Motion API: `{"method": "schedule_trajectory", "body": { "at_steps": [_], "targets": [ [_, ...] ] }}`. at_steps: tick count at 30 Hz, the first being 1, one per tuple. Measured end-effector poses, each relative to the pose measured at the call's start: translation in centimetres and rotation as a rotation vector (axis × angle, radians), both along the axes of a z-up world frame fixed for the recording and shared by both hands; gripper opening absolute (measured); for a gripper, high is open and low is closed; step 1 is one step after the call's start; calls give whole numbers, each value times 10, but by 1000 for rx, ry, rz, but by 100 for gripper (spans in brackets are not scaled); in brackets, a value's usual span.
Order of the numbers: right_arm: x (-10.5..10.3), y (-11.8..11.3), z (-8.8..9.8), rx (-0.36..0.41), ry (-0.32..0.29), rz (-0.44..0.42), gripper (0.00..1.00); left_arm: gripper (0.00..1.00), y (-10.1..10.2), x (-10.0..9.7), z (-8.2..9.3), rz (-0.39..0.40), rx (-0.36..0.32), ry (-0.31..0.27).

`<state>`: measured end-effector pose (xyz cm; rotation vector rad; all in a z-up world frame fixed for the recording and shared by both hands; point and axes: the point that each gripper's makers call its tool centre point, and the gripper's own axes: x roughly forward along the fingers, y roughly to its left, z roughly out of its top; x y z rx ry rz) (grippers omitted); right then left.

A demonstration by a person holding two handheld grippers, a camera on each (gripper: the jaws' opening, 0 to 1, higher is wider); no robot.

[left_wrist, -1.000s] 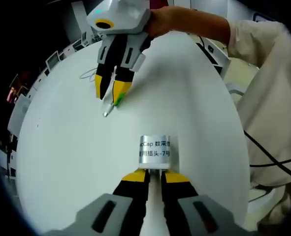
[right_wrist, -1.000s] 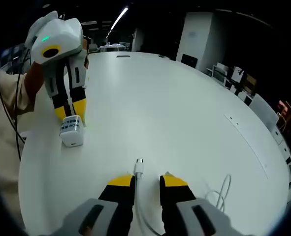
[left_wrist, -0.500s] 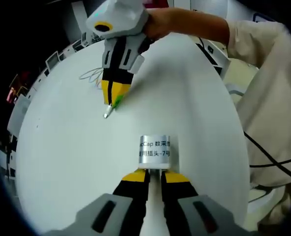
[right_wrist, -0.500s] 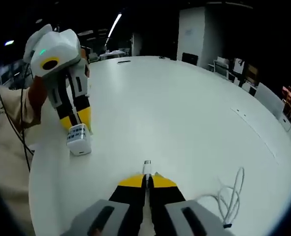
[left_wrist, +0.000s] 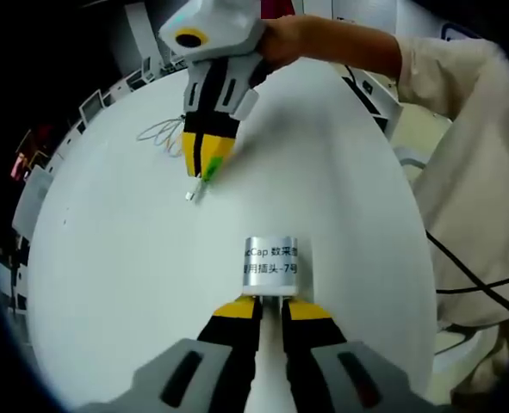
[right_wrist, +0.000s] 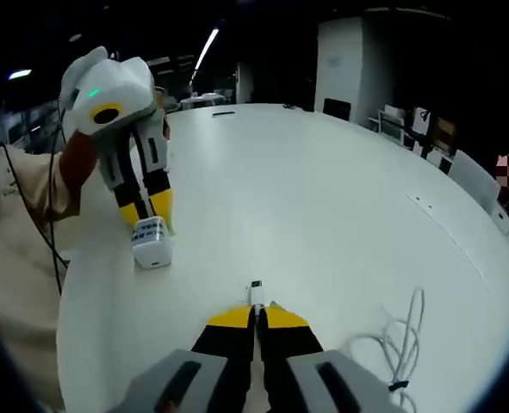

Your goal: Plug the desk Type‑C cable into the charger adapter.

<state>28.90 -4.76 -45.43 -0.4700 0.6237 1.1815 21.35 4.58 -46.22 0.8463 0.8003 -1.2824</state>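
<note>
Once my right gripper [right_wrist: 256, 315] had closed from apart onto the Type-C cable [right_wrist: 256, 291], plug poking toward twelve o'clock, I judged it ready for mating, my left gripper [left_wrist: 270, 305] clamped on the charger adapter [left_wrist: 270, 268] at its ten o'clock.

Each gripper is a white moulded housing with grey shoulders, black slotted finger arms and yellow tips: the left gripper [left_wrist: 269, 311] and the right gripper [right_wrist: 256, 313] alike. A green light glows on each housing's top. The person wears a cream long sleeve [left_wrist: 461, 112], and a thin black cable [left_wrist: 474, 268] hangs across the clothing.
</note>
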Motion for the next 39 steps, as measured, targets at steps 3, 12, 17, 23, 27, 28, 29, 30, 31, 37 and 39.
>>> {"method": "schedule_trajectory", "body": {
  "at_steps": [3, 12, 17, 23, 27, 28, 29, 30, 31, 37, 39],
  "targets": [
    [-10, -1, 2, 10, 14, 31, 5, 11, 0, 0, 0, 1, 1, -1],
    [-33, -1, 6, 36, 57, 94, 5, 11, 0, 1, 1, 4, -1, -6],
    [-47, 3, 9, 46, 73, 131, 5, 11, 1, 1, 1, 3, -4, -7],
    [-56, 5, 11, 46, 82, 155, 5, 11, 0, 1, 1, 3, -10, -4],
    [-60, 6, 12, 41, 93, 174, 5, 11, 0, 1, 1, 1, -16, -1],
    [-62, 7, 12, 39, 94, 180, 5, 11, 0, 1, 1, -1, -17, 0],
    [-62, 8, 11, 39, 94, 185, 5, 11, 0, 1, 1, -2, -18, 2],
    [-64, 9, 11, 40, 97, 189, 5, 11, 0, 1, 1, -5, -20, 2],
    [-65, 10, 11, 42, 101, 192, 5, 11, 0, 1, 1, -9, -22, 3],
    [-67, 16, 7, 51, 118, 206, 5, 11, 0, 1, 1, -7, -30, 13],
    [-68, 17, 5, 52, 124, 211, 5, 11, 0, 1, 1, -7, -31, 13]
  ]
}}
